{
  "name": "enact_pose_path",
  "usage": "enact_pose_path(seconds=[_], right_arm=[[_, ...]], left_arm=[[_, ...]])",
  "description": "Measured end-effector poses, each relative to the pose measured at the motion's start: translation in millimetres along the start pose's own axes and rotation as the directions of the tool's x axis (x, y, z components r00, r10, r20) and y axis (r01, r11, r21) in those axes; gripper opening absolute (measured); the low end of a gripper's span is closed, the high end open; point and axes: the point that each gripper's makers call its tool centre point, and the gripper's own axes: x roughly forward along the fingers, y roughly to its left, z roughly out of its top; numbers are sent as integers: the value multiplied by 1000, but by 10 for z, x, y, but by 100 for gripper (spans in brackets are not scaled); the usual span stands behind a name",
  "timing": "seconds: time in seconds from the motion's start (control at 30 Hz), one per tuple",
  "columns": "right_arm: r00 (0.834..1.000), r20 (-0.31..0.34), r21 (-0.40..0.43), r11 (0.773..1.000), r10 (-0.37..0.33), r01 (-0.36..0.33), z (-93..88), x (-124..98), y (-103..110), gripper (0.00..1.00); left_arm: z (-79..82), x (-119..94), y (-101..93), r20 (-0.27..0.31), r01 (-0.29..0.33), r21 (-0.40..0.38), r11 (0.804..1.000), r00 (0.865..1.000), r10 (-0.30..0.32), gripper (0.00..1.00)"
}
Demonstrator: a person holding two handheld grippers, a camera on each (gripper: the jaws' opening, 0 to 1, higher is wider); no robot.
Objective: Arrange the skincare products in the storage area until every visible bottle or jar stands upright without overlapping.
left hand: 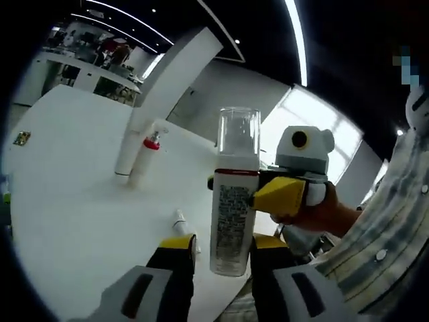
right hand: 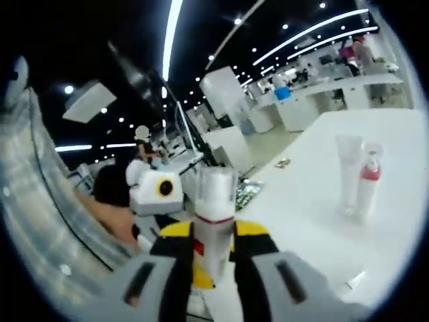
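A white spray bottle (left hand: 231, 215) with a clear cap and a red ring hangs upright above the white table (left hand: 74, 201). My right gripper (left hand: 241, 189) comes in from the right and is shut on it just below the red ring. My left gripper (left hand: 222, 243) stands open around the bottle's lower end, with a gap at its left finger (left hand: 179, 247). In the right gripper view the same bottle (right hand: 214, 201) is clamped between my right gripper (right hand: 214, 233). Farther out stand a white tube (left hand: 126, 153) and a red-collared bottle (left hand: 145, 158), close together.
A small white item (left hand: 181, 220) lies flat on the table near my left jaws, also seen as a small white item (right hand: 355, 278) at the lower right. A person's striped sleeve (left hand: 375, 248) is at the right. The tube (right hand: 348, 171) and red-collared bottle (right hand: 369, 180) stand mid-table.
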Motion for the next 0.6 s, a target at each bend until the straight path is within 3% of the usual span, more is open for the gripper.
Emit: enact_pose_path(seconds=[0.4,0.6], right_arm=[[992,50,-147,981,-118,124,26,109,-631,20],[982,61,-215,959,-177,186,-39,238,-1103,20]], left_arm=[[-228,-304,166,-12,-100,-82,992,995,100,33],[-272,-476,190,8,-168,-143,975,985,171,33]])
